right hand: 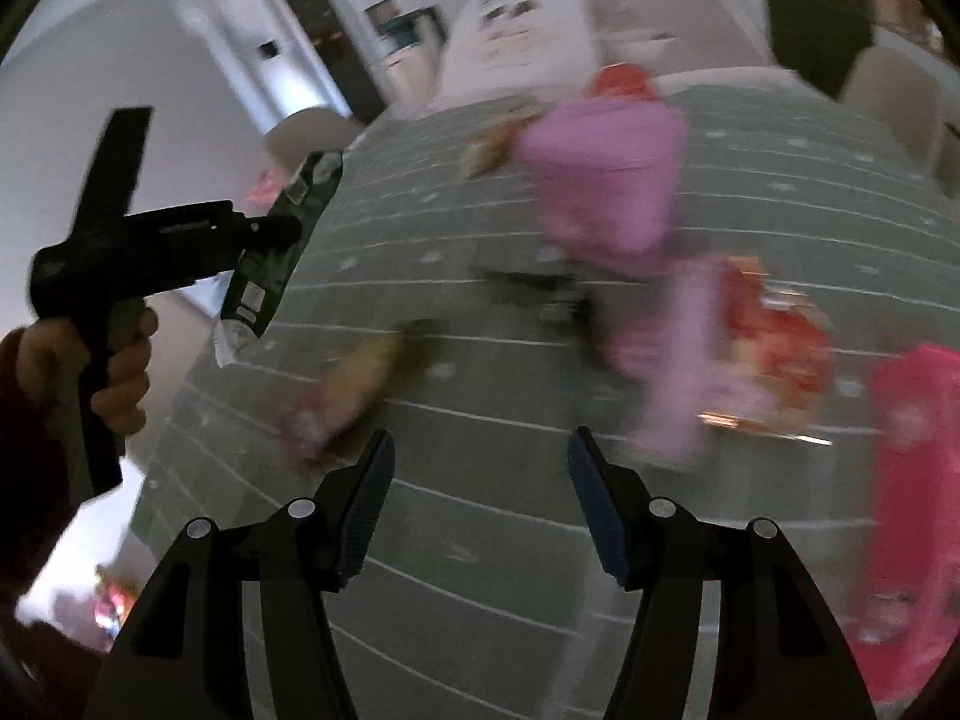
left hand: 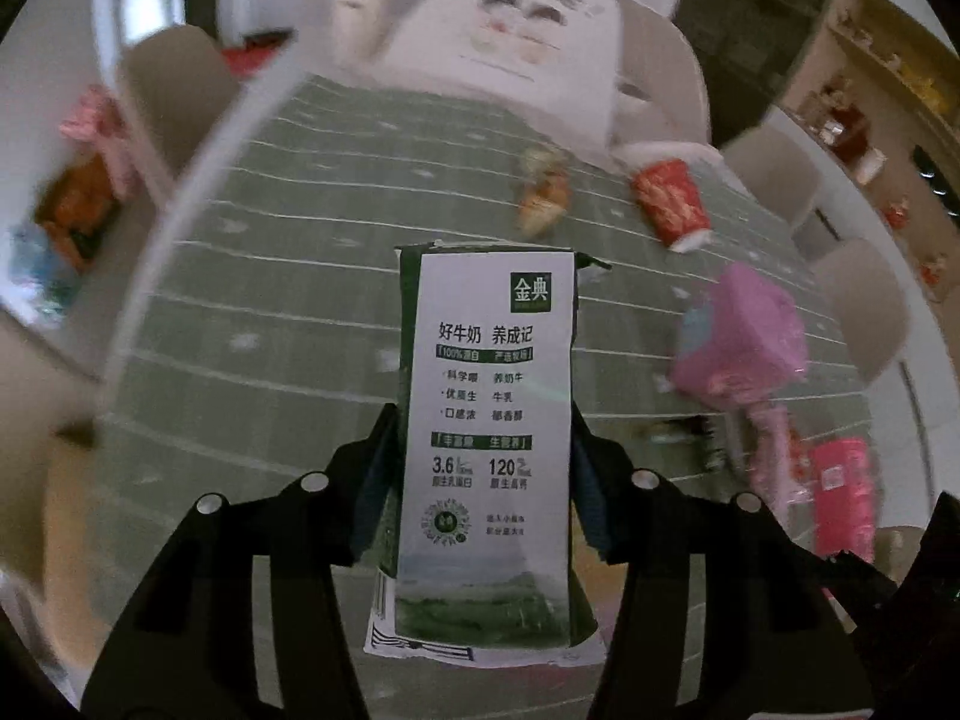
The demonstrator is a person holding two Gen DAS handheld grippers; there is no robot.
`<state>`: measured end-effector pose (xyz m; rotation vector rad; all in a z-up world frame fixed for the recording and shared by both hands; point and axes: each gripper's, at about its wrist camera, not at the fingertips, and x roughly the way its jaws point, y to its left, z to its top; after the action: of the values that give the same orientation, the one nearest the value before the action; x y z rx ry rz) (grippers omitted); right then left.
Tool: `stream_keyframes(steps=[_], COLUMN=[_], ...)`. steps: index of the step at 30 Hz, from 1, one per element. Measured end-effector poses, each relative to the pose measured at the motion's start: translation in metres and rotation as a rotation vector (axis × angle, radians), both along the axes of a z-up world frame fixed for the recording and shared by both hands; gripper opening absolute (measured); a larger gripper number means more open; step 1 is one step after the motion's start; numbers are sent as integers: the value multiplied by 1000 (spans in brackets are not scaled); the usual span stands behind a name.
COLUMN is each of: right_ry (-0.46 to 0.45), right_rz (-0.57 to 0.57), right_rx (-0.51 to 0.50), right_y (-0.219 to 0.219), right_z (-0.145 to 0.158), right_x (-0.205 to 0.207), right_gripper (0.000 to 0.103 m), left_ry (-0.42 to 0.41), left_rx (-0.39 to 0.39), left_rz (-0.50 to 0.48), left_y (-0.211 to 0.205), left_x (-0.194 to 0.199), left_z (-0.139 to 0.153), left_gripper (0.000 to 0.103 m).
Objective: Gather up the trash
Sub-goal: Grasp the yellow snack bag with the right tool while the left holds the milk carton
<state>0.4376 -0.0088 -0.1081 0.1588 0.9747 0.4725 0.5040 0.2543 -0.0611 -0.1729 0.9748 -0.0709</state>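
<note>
A green-and-white milk carton (left hand: 486,420) stands upright between the fingers of my left gripper (left hand: 483,426), which is shut on its sides and holds it off the table. The right wrist view shows the same carton (right hand: 270,264) in the air at the left, clamped in the left gripper (right hand: 273,234) held by a hand (right hand: 117,378). My right gripper (right hand: 480,450) is open and empty above the green tablecloth (right hand: 480,540). A blurred yellowish wrapper (right hand: 366,372) lies just ahead of its left finger.
On the lined green cloth (left hand: 288,312) lie a tipped red paper cup (left hand: 669,201), a snack wrapper (left hand: 543,195), a pink-purple plastic thing with a handle (left hand: 741,339), a red-orange wrapper (right hand: 774,348) and a pink packet (right hand: 918,510). Beige chairs (left hand: 174,96) ring the table.
</note>
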Motion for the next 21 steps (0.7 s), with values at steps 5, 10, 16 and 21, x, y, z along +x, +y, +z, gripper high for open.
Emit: stream_keyframes(steps=[5,10,16,21], right_ry=[80,111,56,3], right_rz=[35,0,42,97], right_rx=[18,5,-106,-232], right_y=[56,80,113,139], right_z=[-24,-38,-36,-37], right_x=[27,48,62,65], right_gripper=[57,57,57,34], left_ry=[13,25,57,63], left_rx=[37,45,22,-1], left_rz=[110,169,161,141], left_y=[43,73,88,94], left_x=[-30,-36,-28,-20], left_z=[-6,-18,-30,-34], left_gripper=[50,50,50,50])
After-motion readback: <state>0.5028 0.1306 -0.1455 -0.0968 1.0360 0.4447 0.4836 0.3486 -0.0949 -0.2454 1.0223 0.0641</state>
